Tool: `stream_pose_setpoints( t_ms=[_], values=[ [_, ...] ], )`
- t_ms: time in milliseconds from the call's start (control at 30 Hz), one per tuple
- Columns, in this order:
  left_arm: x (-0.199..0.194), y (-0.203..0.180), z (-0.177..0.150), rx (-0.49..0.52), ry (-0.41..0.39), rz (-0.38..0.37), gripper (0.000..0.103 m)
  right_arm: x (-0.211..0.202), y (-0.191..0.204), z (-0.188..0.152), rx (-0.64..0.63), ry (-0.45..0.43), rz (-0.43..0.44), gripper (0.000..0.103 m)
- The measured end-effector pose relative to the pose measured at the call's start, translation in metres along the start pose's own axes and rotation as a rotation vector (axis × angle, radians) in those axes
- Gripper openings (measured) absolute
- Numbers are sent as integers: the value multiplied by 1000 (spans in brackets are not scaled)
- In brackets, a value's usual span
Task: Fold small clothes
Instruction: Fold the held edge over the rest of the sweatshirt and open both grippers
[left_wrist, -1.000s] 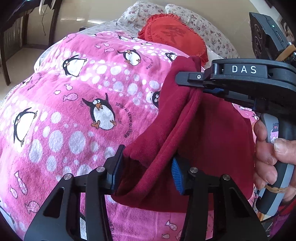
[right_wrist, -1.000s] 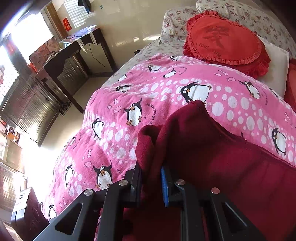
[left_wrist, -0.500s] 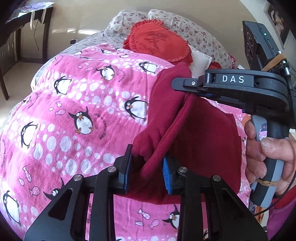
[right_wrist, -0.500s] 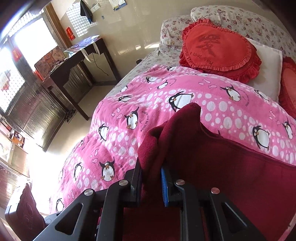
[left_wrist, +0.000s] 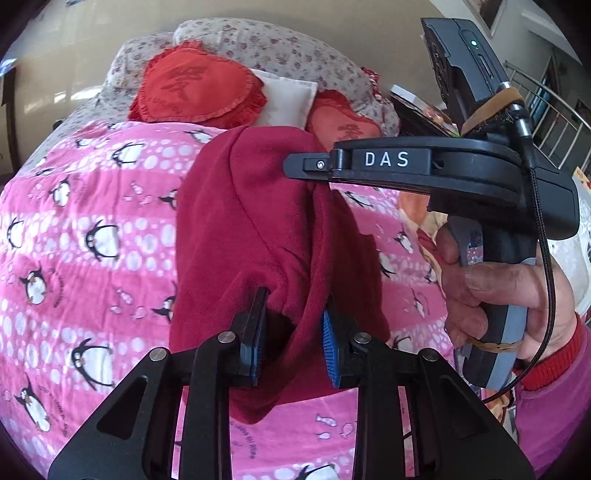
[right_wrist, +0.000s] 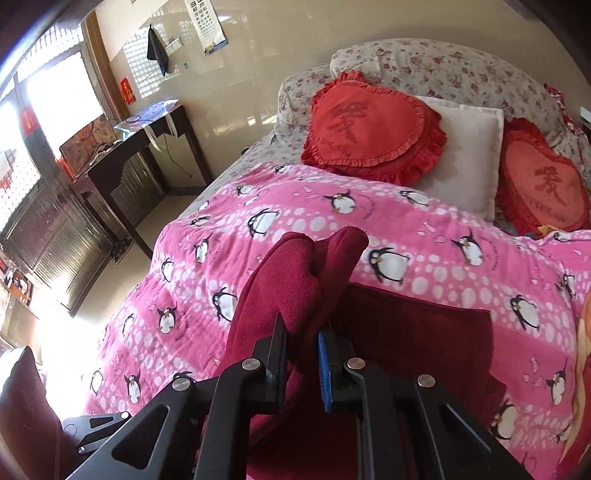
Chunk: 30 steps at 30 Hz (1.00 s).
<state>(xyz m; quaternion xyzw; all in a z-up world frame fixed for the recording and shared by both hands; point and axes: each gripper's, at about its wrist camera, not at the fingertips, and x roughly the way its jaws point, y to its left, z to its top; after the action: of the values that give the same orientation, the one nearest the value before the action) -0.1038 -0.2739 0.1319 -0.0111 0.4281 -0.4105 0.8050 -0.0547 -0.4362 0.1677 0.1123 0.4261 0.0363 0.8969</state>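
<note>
**Two grippers pinching one dark red fleece garment above the bed**

Both of my tools are gripping the same dark red fleece garment (left_wrist: 251, 229). I am seeing my left gripper (left_wrist: 293, 336) with its blue-padded fingers (left_wrist: 330, 345) clamped on a bunched fold of the cloth; the fabric is filling the gap between them and hanging down below the jaws. My right gripper (right_wrist: 303, 360) is squeezing another bunch of the garment, its jaws closing nearly together, and the cloth is rising past the tips in two rounded lobes.

From the left wrist camera I am watching the right gripper's black body, marked DAS, reaching in from the right and biting the garment's upper edge, with a person's hand (left_wrist: 495, 295) in a red-cuffed pink sleeve wrapping around its grey handle.

The garment is stretching between the two grips, lifted off the pink penguin-print quilt (left_wrist: 85, 229) at the held parts. In the right wrist view a flat portion of it is lying on the quilt just to the right of the jaws.

Beyond the quilt, two red heart-shaped frilled cushions (right_wrist: 369, 129) are leaning against a white pillow (right_wrist: 465, 155) and floral pillows (right_wrist: 443, 66). A dark wooden desk (right_wrist: 147, 136) is standing by the window at the left.
</note>
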Motion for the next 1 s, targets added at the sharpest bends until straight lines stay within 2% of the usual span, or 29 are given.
stream_pose_setpoints(
  t_ms=[267, 467, 567, 633, 733, 767, 800, 867, 900, 933, 1000],
  values=[
    [60, -56, -10, 55, 103, -43, 25, -14, -86, -42, 138, 20, -42, 12],
    [90, -73, -18, 72, 175, -42, 25, 13, -112, -64, 178, 72, -117, 12],
    [80, -76, -20, 75, 213, -90, 25, 22, -119, -70, 215, 92, -117, 12],
    [62, -76, -23, 115, 215, -96, 27, 15, -126, -72, 271, 79, -85, 14],
    [32, -66, -26, 196, 173, -51, 35, -11, -124, -76, 301, 53, -71, 18],
    [24, -58, -26, 209, 157, -21, 42, -25, -116, -79, 291, 37, -45, 18],
    [18, -49, -27, 212, 143, 10, 44, -34, -109, -82, 281, 29, -17, 19],
    [13, -29, -27, 202, 130, 79, 44, -49, -92, -93, 258, 16, 32, 30],
    [15, -21, -25, 183, 134, 107, 44, -50, -85, -99, 251, 21, 39, 49],
    [19, -10, -25, 149, 142, 128, 44, -48, -79, -105, 246, 32, 38, 59],
    [25, 3, -28, 87, 154, 131, 44, -36, -68, -118, 230, 77, 36, 59]
  ],
)
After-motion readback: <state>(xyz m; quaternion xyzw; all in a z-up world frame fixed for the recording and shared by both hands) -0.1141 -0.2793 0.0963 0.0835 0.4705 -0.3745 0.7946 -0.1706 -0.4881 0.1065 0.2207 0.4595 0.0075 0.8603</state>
